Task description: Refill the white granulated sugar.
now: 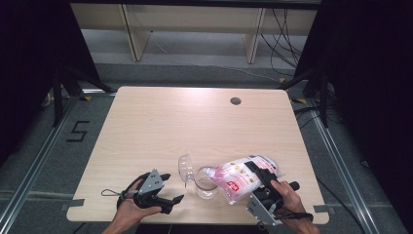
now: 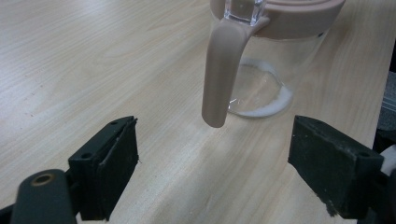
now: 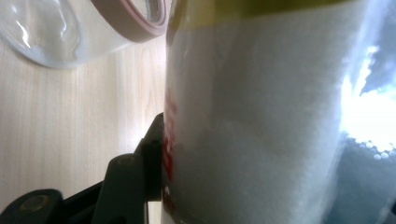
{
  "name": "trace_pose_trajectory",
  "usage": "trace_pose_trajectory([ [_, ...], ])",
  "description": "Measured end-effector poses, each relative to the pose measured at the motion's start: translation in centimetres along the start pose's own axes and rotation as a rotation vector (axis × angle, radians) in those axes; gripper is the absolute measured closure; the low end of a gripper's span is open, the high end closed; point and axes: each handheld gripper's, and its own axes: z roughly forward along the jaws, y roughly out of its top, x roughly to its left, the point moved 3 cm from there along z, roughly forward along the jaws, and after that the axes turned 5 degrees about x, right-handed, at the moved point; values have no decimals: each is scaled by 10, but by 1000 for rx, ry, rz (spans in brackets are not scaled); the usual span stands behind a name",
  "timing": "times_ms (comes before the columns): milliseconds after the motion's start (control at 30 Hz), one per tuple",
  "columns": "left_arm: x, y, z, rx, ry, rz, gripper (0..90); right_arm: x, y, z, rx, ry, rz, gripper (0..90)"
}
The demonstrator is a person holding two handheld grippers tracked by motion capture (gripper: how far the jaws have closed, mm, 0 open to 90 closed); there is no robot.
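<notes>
A clear glass jar (image 1: pixel 207 184) with a pink rim stands near the table's front edge, its clear lid (image 1: pixel 185 168) swung open to the left. In the left gripper view the jar (image 2: pixel 261 70) has a thin layer of white powder at its bottom and a pink clasp (image 2: pixel 219 70) hanging down its side. My right gripper (image 1: pixel 258 174) is shut on a pink-and-white bag (image 1: pixel 241 176) of white granules, tilted with its mouth at the jar's opening. The bag (image 3: pixel 261 121) presses against one black finger (image 3: pixel 152 149). My left gripper (image 1: pixel 168 190) (image 2: pixel 219 172) stays open, left of the jar and off it.
The light wooden table (image 1: pixel 160 122) has a round cable hole (image 1: pixel 235 101) at the back right. Grey floor with rails runs along both sides, and pale shelving stands behind the table. The jar's pink rim (image 3: pixel 135 21) and clear lid (image 3: pixel 42 32) sit close to the bag.
</notes>
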Motion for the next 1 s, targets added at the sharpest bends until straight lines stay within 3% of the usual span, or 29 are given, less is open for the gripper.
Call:
trace_pose_trajectory([
  [67,0,0,0,0,3,-2,154,6,-1,-1,14,11,64,506],
  [100,0,0,0,3,6,2,154,6,-1,-1,14,11,64,506],
  [133,0,0,0,0,6,-3,153,5,0,1,1,4,36,506],
  [167,0,0,0,2,4,-3,154,7,0,0,20,4,40,507],
  [200,0,0,0,0,6,-3,153,3,1,-1,29,-11,-48,507],
  [267,0,0,0,-1,2,-2,154,5,2,-2,32,-7,-38,507],
  [300,0,0,0,-1,2,-2,154,2,3,-1,17,-14,-77,507],
  [333,0,0,0,1,-1,-1,153,3,4,0,9,-23,-82,507],
  [367,0,0,0,2,-2,0,153,8,3,-1,38,-19,-44,507],
  [400,0,0,0,3,-5,0,154,5,5,0,32,-25,-108,508],
  [433,0,0,0,4,-6,1,153,5,6,0,34,-31,-130,508],
  [533,0,0,-1,-1,-2,-2,154,3,6,-1,32,-34,-145,509],
  [567,0,0,0,-4,-3,-5,154,2,5,-2,44,-44,-178,509],
  [667,0,0,-1,3,-8,-1,153,6,4,-1,60,-45,-163,509],
  [700,0,0,-1,4,-8,0,154,3,5,-2,55,-56,-197,509],
  [733,0,0,-1,5,-8,1,154,5,4,-2,63,-49,-158,509],
  [800,0,0,-1,4,-7,1,154,5,3,-2,70,-55,-182,510],
  [833,0,0,-1,4,-7,1,154,3,5,-2,68,-68,-239,510],
  [867,0,0,-1,5,-7,1,154,3,5,-2,69,-73,-262,510],
  [900,0,0,0,4,-7,0,154,5,5,-2,82,-66,-244,510],
  [1000,0,0,0,0,0,3,153,6,4,-3,110,-44,-274,511],
])
